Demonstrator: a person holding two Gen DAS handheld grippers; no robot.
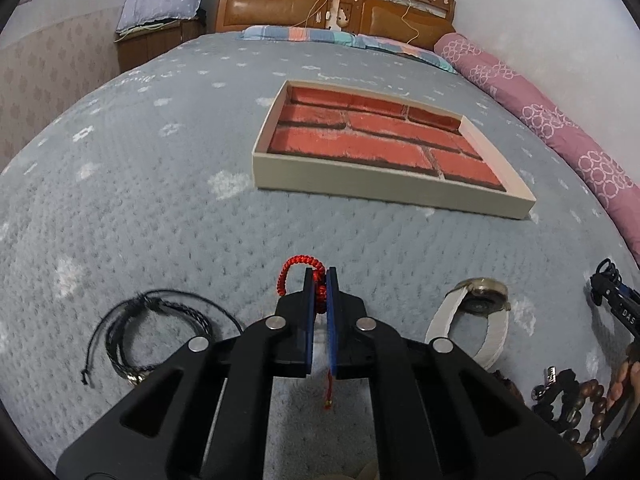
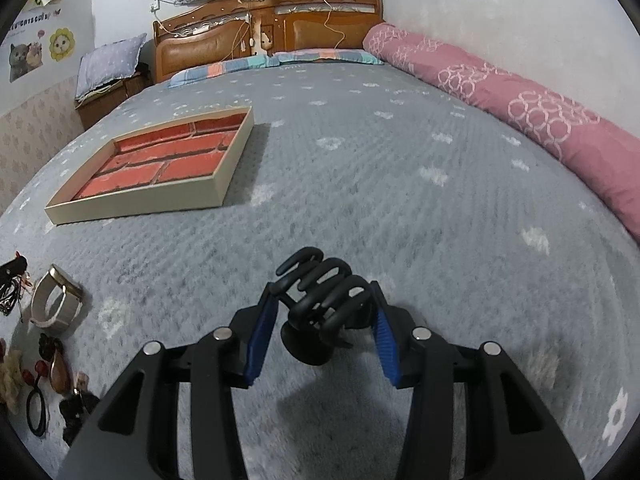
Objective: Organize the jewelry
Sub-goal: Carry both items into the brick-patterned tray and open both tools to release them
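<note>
Grey quilted bedding with pale flower prints is our work surface, a carved wooden headboard (image 1: 336, 4) and a long pink bolster (image 2: 520, 112) at the far and right edges. We see the shallow cream tray (image 1: 384, 188) with a red brick-pattern floor lying on the bed ahead of both grippers, and nothing rests in it, so we judge the organizing has barely begun: no piece is stowed yet.

Two pieces are in hand. Our left gripper (image 1: 320, 280) has its jaws pressed together on a red braided cord bracelet (image 1: 298, 266); its loop arcs out at the fingertips and a thin tail hangs below between the blue pads (image 1: 307, 320). Our right gripper (image 2: 322, 300) stands partly open, its blue pads bearing on either side of a black claw hair clip (image 2: 324, 292), teeth pointing up and away from us. Both pieces sit well short of the tray.

Much is left on the quilt. Just left of the left gripper lies a black braided bracelet (image 1: 160, 328); to its right a white-strapped wristwatch (image 1: 476, 312), and nearer the right edge a string of brown wooden beads (image 1: 592, 412) with some dark pieces we cannot identify. From the right wrist camera we also see a black hair tie (image 2: 37, 412) and small hair ornaments at the near left.
</note>
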